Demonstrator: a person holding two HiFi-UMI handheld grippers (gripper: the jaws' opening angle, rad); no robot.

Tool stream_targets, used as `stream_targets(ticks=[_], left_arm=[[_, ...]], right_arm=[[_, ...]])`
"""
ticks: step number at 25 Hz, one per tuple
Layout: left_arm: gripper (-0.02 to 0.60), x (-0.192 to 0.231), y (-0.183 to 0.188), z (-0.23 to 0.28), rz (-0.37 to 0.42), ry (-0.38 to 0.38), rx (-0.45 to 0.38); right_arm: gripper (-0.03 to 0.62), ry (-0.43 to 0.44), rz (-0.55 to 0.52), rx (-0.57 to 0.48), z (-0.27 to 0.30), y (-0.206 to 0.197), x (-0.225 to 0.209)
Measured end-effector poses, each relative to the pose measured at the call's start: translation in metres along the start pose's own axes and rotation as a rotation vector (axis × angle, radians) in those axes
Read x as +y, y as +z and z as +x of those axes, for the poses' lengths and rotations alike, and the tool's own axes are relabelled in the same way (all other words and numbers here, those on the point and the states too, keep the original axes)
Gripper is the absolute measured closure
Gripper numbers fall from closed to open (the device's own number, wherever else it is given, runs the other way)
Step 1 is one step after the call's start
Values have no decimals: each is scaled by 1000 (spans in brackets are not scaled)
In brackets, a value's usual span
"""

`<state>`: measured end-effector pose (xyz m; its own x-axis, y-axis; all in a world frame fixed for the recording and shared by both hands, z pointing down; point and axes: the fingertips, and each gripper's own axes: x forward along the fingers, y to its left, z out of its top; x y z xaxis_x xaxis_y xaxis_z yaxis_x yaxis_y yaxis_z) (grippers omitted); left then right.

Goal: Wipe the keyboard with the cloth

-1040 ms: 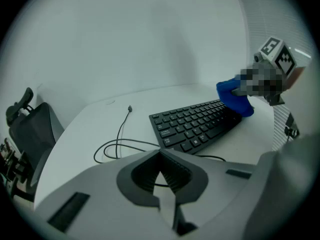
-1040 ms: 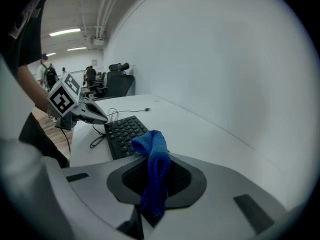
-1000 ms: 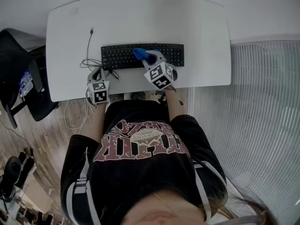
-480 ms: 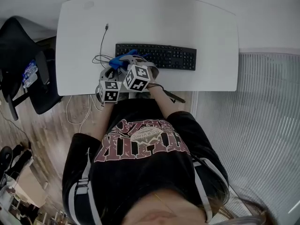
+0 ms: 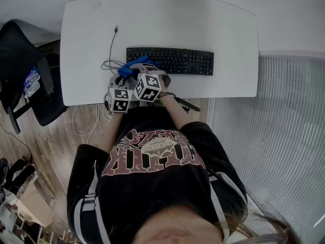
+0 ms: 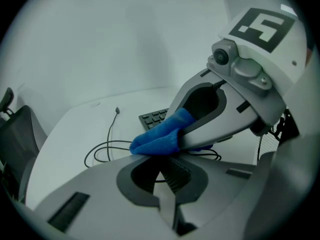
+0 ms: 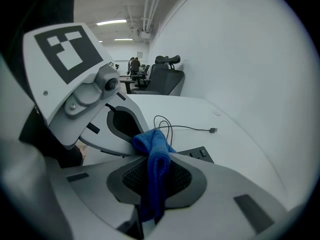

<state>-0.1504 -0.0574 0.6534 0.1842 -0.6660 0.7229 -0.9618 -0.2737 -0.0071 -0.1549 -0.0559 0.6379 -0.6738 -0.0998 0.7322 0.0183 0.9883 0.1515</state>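
Right hand-held gripper (image 7: 153, 160) is closed on the blue cloth (image 7: 156, 156). The cloth is pinched between the jaws along their length, and a bunched end sticks out past the tips. Left hand-held gripper (image 6: 156, 160) is seen with its jaws drawn together. Only a thin sliver of gap is left, and nothing is seen held between them. The bunched end of the cloth lies right at the left jaw tips. Whether it is touched or caught there cannot be told.

In the head view, both hand-held grippers are held side by side at the front edge of the white tabletop (image 5: 203, 19), left of centre, with the marker cubes close together. The cloth is located at the left end of the black keyboard (image 5: 177, 61), over its front-left corner. It is just beside the looped black cable (image 5: 110, 49) that lies on the tabletop. The keyboard lies flat, parallel to the front edge. A dark chair (image 5: 25, 85) is seen off the tabletop's left side.
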Motion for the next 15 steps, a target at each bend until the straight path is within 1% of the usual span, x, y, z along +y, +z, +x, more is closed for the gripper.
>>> stream_targets(ticks=[9,15], left_arm=[[552,-1,4,-3,-1,15,12],[552,-4,0,-1,5,38,29]], right_arm=[[530,-13,-9,4,-7,-1,-1],[530,-22,-7,6,-13,-15,-1]])
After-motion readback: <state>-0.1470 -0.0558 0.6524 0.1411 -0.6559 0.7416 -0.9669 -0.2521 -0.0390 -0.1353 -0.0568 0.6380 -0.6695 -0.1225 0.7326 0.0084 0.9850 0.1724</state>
